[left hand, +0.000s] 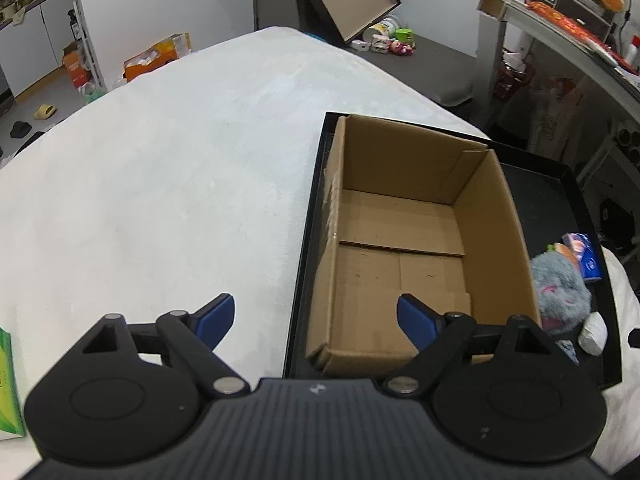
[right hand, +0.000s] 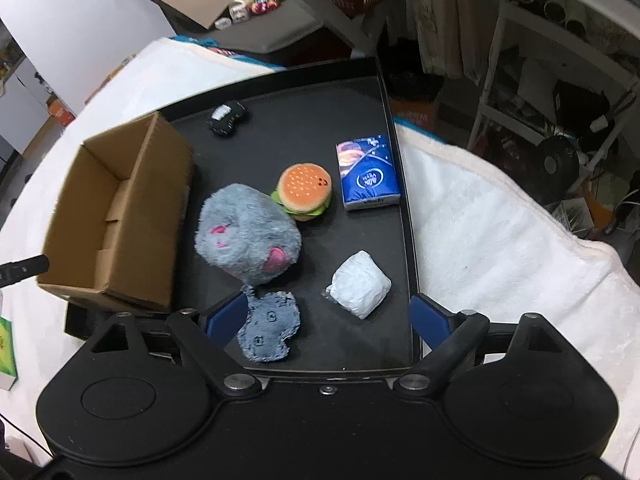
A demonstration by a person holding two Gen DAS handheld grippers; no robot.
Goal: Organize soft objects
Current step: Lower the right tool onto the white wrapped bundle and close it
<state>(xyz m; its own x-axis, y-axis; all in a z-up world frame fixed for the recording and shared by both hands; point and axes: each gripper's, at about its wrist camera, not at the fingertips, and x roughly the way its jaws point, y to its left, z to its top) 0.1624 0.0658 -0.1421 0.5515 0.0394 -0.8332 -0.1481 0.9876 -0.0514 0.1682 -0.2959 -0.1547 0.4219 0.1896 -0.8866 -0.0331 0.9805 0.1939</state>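
While box (right hand: 116,216) sits empty, toys crowd tray (right hand: 316,128)

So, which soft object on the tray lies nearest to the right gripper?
The denim patch, beside the right gripper's left finger; the other soft objects lie farther up the tray.

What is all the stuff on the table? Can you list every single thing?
cardboard box: 1, brown, open and empty, on the left part of the tray
tray: 1, black, on the white blanket
blanket: 1, white, covering the table
fluffy plush: 1, grey with pink patches, middle of the tray
burger toy: 1, orange and green, touching the plush
tissue pack: 1, blue, right side of the tray
white bundle: 1, white, near right of the tray
denim patch: 1, grey-blue, near edge of the tray
small dark toy: 1, black and white, far end of the tray
green box: 1, far left on the blanket
left gripper: open, holding nothing
right gripper: open, holding nothing
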